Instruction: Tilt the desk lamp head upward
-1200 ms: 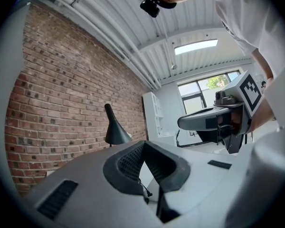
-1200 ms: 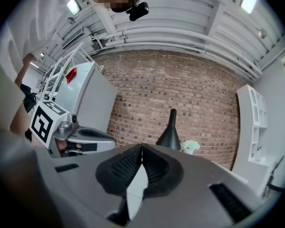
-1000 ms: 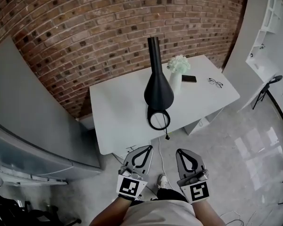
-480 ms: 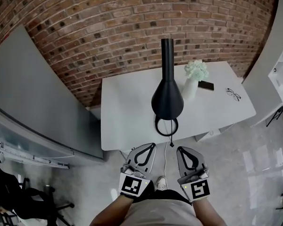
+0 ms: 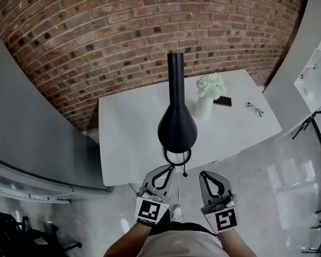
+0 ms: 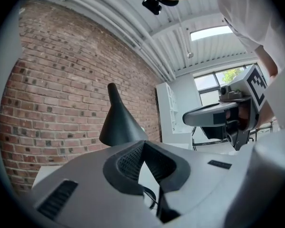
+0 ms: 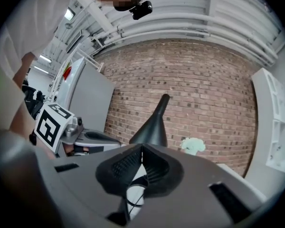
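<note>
The left gripper (image 5: 167, 168) and right gripper (image 5: 204, 174) hang clenched and empty just short of the white desk (image 5: 123, 138), apparently poised before reaching. At their 12 o'clock the black desk lamp (image 5: 177, 126) stands on the near edge, its head facing down over its ring base (image 5: 177, 156). A flower vase (image 5: 206, 98) sits at the lamp's 2 o'clock.

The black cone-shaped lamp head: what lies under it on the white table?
A black ring-shaped base rests on the white table near its front edge, with a thin cord running from it. The black cone-shaped lamp head covers the ring's far part.
</note>
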`<move>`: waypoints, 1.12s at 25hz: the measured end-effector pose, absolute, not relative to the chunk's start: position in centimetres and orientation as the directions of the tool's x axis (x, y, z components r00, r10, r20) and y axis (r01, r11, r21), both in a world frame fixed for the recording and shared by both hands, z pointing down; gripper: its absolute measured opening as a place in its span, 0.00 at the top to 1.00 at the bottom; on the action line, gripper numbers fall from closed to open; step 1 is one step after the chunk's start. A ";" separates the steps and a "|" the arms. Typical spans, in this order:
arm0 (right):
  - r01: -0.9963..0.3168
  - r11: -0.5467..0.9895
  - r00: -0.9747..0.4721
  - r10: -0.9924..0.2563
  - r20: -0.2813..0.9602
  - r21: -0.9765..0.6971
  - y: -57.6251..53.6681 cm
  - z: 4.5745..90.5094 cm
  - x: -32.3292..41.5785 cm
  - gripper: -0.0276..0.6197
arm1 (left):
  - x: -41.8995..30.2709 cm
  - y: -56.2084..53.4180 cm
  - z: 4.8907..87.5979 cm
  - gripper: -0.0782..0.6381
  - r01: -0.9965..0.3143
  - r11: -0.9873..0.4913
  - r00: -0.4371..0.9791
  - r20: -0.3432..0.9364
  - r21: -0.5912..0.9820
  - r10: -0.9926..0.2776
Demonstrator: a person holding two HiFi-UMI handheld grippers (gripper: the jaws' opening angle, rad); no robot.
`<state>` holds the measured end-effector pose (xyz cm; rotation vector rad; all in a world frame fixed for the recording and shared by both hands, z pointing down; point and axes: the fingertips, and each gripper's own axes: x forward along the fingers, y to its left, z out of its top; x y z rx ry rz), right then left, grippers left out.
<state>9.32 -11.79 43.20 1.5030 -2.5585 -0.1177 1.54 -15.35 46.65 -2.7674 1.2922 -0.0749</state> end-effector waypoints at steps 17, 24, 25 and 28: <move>-0.896 0.402 -0.370 -0.911 0.181 0.188 -15.2 43.6 10.4 0.93 | 3.6 -21.3 50.0 0.88 -0.699 -0.715 0.715 -0.006 -0.021 -0.699; -0.911 0.346 -0.297 -0.928 0.224 0.226 -14.8 43.9 11.6 0.93 | 3.5 -23.0 49.0 0.88 -0.688 -0.725 0.721 -0.085 0.031 -0.688; -0.913 0.336 -0.284 -0.930 0.233 0.229 -14.5 44.1 12.0 0.93 | 3.5 -23.1 49.1 0.88 -0.687 -0.726 0.721 -0.086 0.034 -0.687; -0.919 0.315 -0.253 -0.932 0.260 0.236 -13.9 44.5 12.8 0.93 | 3.6 -23.3 49.2 0.88 -0.683 -0.730 0.726 -0.082 0.026 -0.683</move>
